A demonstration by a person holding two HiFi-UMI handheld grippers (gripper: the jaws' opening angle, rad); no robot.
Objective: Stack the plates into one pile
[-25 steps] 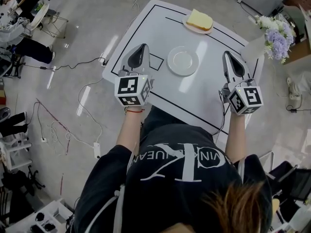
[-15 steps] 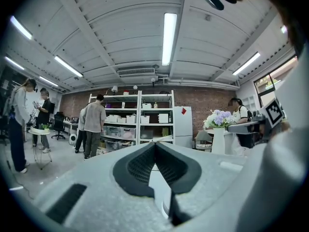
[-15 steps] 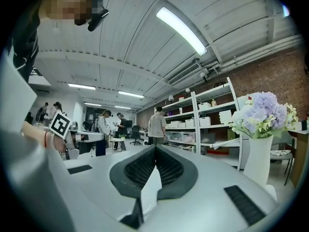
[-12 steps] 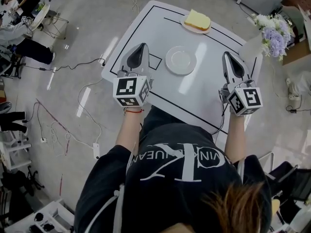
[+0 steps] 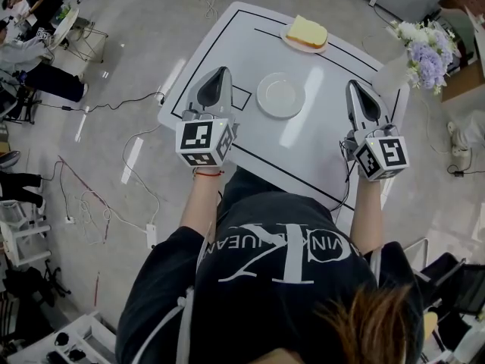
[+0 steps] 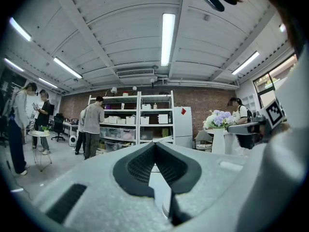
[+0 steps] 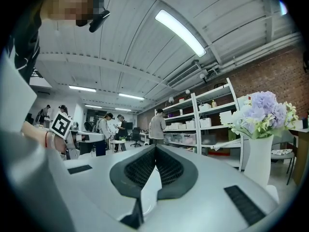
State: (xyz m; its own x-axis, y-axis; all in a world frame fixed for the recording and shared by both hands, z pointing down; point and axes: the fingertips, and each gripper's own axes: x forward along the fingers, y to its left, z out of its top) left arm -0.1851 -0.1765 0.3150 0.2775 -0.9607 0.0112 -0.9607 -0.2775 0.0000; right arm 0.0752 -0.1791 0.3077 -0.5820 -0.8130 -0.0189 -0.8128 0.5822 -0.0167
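- Nearest us, the left gripper [image 5: 220, 74] is held level over the table's [image 5: 227, 32] near left part. Its jaws are pressed together with nothing between them, as the left gripper view shows plainly.
- The right gripper [image 5: 354, 86] is level over the near right part of the table. Its jaws are likewise closed on nothing.
- Compared with a second ago, we see almost no change. Both grippers keep their places and stay closed. The small drift of the table in the head view looks to us like the head camera shifting, not the things.
- Between and just beyond the two grippers lies the empty white plate [image 5: 280, 95], flat on the table and apart from both.
- Farther off, near the table's far edge, sits the second plate [image 5: 294, 43] with a pale yellow slab [image 5: 307, 31] on it, perhaps bread or sponge. It lies well apart from the empty plate.
- We judge that a still second means no plate is being carried now. The two plates lie separate, so there is no single pile on the table.
- The slab on the far plate would get in the way if that plate were to go underneath.
- Farthest right, the flowers in a white vase [image 5: 424, 48] stand by the table corner, near the right gripper's side.
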